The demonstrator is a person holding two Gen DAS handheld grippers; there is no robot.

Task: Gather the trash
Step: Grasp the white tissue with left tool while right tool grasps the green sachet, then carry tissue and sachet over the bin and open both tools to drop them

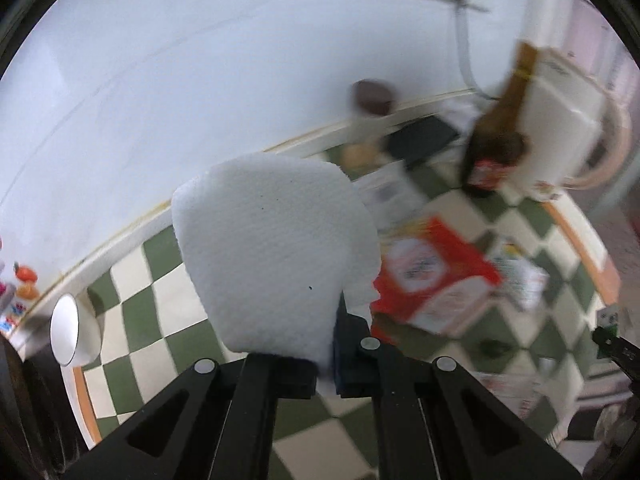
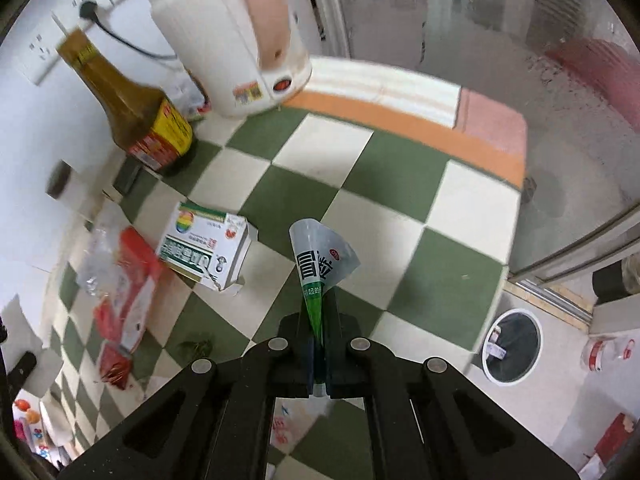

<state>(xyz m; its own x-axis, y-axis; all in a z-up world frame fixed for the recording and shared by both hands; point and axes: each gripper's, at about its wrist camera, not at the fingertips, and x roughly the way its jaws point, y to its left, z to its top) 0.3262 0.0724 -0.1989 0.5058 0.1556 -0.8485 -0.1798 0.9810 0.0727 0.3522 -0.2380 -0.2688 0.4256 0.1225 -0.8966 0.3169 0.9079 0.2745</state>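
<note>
My left gripper is shut on a white paper towel, which stands up in front of the camera above the green-and-cream checkered table. My right gripper is shut on a silver-and-green plastic sachet, lifted over the same checkered cloth. Loose trash lies on the table: a red packet, a torn green-and-white carton, crumpled clear plastic and a small green scrap. A white-rimmed bin with a dark liner stands on the floor at the lower right.
A brown sauce bottle and a white electric kettle stand at the table's back by the wall. A white cup sits near the left edge. A plastic bag lies on the floor beyond the bin.
</note>
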